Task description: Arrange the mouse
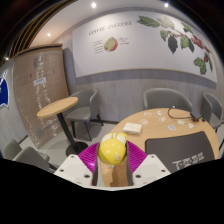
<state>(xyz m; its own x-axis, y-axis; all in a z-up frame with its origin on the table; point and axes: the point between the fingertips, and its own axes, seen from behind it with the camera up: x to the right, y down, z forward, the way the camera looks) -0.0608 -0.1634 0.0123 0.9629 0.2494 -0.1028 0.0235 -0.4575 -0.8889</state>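
My gripper [112,160] is shut on a yellow rounded mouse [111,151], which sits between the two magenta pads [90,158] and is lifted above the table. Both pads press on its sides. Just to the right of the fingers a dark mouse mat [182,156] with pale lettering lies on the light wooden table [150,125].
Small items lie further along the table, among them a pale card [133,128] and white things [180,126] near the far end. A round wooden side table [58,106] stands to the left. Grey chairs [165,98] ring the table. A wall with a fruit poster is behind.
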